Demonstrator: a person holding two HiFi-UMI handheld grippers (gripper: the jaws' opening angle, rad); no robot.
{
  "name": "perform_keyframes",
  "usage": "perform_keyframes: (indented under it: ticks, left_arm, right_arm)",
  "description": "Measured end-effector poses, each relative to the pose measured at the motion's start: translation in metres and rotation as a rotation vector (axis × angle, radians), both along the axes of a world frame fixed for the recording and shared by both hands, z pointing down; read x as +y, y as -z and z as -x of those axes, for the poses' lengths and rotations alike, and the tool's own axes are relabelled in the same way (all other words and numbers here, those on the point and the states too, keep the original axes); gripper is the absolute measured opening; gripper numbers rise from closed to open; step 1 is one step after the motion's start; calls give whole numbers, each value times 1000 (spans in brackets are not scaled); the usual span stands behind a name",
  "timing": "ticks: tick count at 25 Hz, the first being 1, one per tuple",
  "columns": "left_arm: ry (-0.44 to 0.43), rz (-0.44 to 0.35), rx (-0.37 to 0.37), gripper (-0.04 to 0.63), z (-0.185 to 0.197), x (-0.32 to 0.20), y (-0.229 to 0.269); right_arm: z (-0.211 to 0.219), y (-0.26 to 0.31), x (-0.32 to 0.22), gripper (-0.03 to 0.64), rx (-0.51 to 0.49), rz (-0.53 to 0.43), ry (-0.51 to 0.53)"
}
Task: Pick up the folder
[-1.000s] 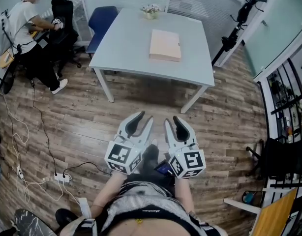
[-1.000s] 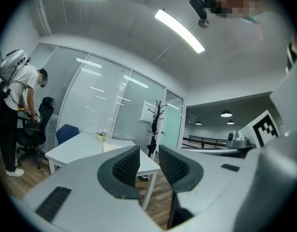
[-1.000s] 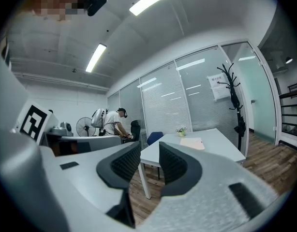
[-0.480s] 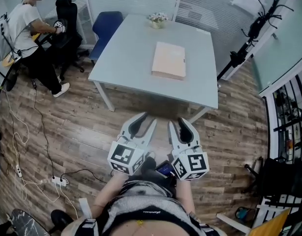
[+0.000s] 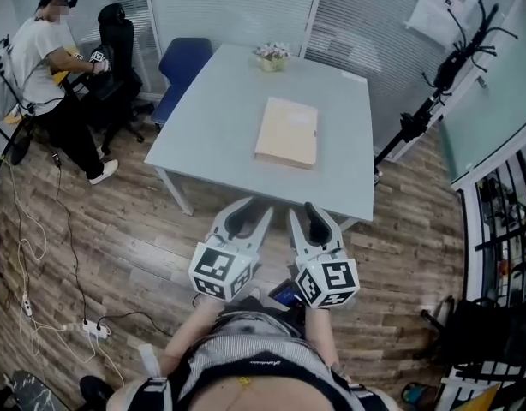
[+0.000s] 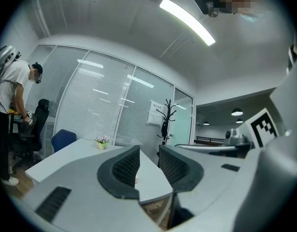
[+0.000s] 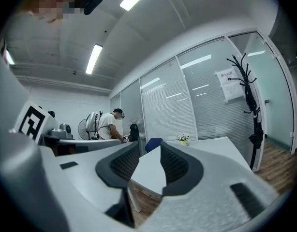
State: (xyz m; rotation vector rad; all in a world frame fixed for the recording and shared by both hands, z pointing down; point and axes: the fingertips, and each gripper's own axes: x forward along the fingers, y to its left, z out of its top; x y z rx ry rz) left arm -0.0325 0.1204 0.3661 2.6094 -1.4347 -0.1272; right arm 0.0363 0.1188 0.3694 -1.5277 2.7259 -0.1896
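My left white plastic claw (image 5: 250, 214): jaws partly apart, nothing between. My right white plastic claw (image 5: 304, 216): jaws opening, also empty. Both near front edge of pale grey rectangular table (image 5: 203, 135). Flat beige cardboard folder (image 5: 287, 133) lies mid-table, well apart from both.

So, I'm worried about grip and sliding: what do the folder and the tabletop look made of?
The folder looks like matte tan card or paperboard: flat colour, no glare; plastic can't be ruled out. The tabletop looks like smooth pale grey laminate, probably: even surface, faint sheen, crisp thin edge.
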Motion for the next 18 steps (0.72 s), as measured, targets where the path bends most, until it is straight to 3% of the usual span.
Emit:
perform_keyframes:
  ticks: [18]
  left_arm:
    - [-12, 47, -12, 100, -25, -81, -20]
  right_arm:
    - [-30, -16, -70, 141, 10, 42, -33]
